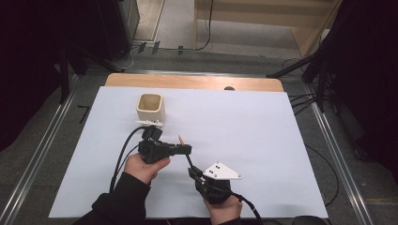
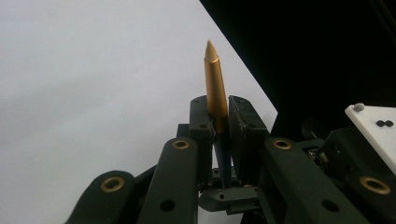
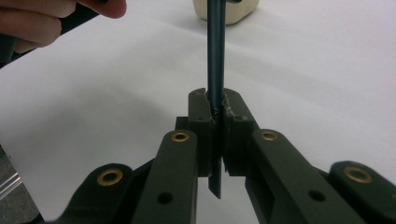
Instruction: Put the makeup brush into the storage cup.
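High view: left gripper (image 1: 187,149) and right gripper (image 1: 191,171) both hold one pen (image 1: 184,150) above the white table (image 1: 263,140), cream cup (image 1: 150,108) just behind. Left gripper view: jaws clamped on the pen's (image 2: 216,93) gold end. Right gripper view: jaws clamped on the pen's (image 3: 215,56) dark shaft, cup (image 3: 224,11) beyond

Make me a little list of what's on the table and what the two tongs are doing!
table cover: white sheet
cup: cream square cup, empty as far as shown, standing at the far left
pen: dark pen with a gold pointed tip
left tongs: shut on the pen near its gold end
right tongs: shut on the pen's dark shaft
pen's place: held between both tongs, above the sheet, not in the cup
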